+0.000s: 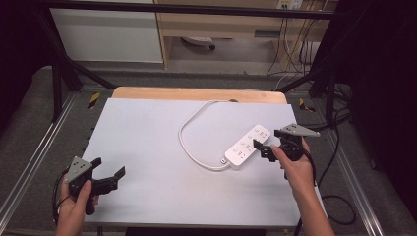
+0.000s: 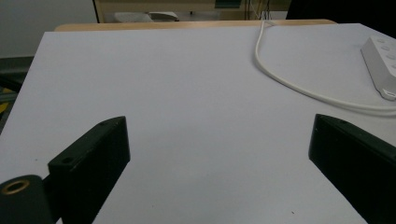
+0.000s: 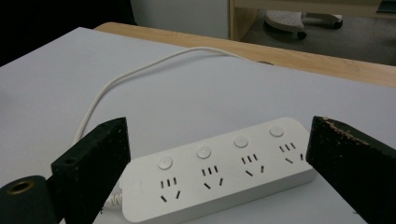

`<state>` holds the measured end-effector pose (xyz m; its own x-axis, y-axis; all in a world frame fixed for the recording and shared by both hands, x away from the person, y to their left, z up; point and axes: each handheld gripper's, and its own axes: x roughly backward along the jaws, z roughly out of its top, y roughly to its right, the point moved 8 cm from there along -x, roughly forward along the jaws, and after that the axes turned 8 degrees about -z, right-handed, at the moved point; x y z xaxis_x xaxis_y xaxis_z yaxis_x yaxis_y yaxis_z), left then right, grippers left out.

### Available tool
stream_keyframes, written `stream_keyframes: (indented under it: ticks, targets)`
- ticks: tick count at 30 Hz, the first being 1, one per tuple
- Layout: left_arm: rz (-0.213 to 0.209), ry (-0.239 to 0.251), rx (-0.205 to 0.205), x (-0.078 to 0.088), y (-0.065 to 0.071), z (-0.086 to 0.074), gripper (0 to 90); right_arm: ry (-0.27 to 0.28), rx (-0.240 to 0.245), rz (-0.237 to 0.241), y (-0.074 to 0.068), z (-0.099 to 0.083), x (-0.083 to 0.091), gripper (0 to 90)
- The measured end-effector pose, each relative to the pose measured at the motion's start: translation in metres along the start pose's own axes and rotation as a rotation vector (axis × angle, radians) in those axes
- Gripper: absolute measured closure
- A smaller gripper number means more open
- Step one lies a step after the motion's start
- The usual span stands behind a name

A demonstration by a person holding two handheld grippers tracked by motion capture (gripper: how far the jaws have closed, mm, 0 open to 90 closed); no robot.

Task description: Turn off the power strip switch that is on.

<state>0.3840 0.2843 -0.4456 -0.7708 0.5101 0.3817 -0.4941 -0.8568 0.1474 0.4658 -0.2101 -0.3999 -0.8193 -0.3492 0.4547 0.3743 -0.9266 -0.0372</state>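
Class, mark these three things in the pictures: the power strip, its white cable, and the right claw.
power strip [image 3: 219, 175], right gripper view, on its top face between sockets.
white cable [image 1: 189, 150], high view, on the loop's left bend.
right claw [image 1: 261, 148], high view, midway between its fingertips.

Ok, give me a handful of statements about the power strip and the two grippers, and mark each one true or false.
1. The power strip has four outlets, each with a round button. True.
2. The right gripper is clamped shut on the power strip. False: its jaws are open, one near each end of the strip, in the right gripper view.
3. The cable loops across the table toward its far edge. True.
4. The left gripper holds the cable. False: it is open over bare table, away from the cable.
5. A plug sits in one outlet. False: all outlets are free.
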Motion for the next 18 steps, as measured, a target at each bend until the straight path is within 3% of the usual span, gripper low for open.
stream_keyframes:
  ticks: [3,4,18]
  targets:
    - [-0.002,0.0,0.0,0.0,0.0,0.0,5.2,0.019,0.002,-0.021,0.001,0.004,-0.003,9.4]
    - [-0.002,-0.002,0.0,0.0,0.0,0.0,5.2,0.037,-0.026,-0.019,0.001,0.007,-0.005,11.1]
    - [-0.014,-0.016,-0.009,-0.003,0.002,-0.002,5.1,0.045,-0.065,-0.048,0.012,0.022,-0.021,6.1]
